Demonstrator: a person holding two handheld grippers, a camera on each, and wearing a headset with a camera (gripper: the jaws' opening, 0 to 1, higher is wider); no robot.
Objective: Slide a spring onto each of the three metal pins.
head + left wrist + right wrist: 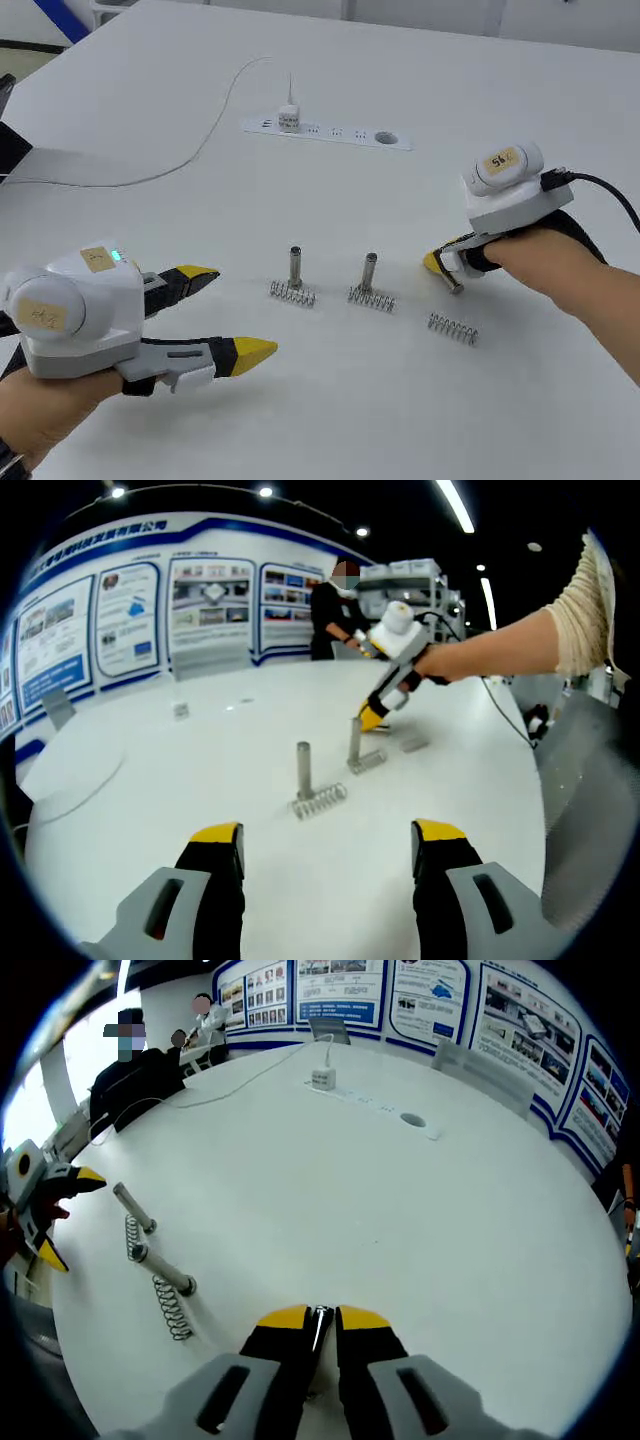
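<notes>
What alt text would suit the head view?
The right claw grips one pin; two pins stand upright on the white table, a spring lying at each base, a third spring farther right. The left claw is open.

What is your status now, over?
Left claw open, empty. Right claw shut on one metal pin. Other two pins upright; three springs lying flat, none threaded. Nothing in the way.

Two pins (295, 266) stand on my desk (330, 420), a spring (292, 293) before each. The third spring (453, 329) lies rightward, beside my right tongs (440, 265), which hold the third pin (452, 283).
</notes>
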